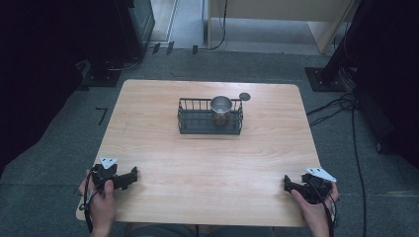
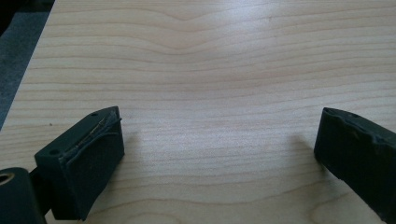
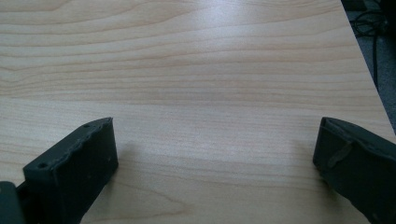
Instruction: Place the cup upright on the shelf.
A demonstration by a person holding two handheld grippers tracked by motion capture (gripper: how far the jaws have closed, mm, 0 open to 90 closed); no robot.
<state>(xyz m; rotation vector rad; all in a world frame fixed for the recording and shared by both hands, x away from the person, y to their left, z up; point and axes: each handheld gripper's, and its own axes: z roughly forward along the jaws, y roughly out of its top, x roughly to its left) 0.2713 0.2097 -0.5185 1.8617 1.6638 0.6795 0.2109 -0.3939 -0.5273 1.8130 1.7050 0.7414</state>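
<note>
Nothing has been grasped yet. The left gripper and right gripper are rested at the table's near corners, jaws spread wide and empty. The cup is stood in the basket's right end, near the far edge. A small dark disc lies just beyond the basket. No obstacle is seen between.

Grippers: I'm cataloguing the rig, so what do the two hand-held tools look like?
Both are black. The left gripper and right gripper each carry a pale grey three-cornered plate on top and trail a dark cable. Each has two blocky black jaws with worn, ragged pad edges. No sleeves show.
</note>
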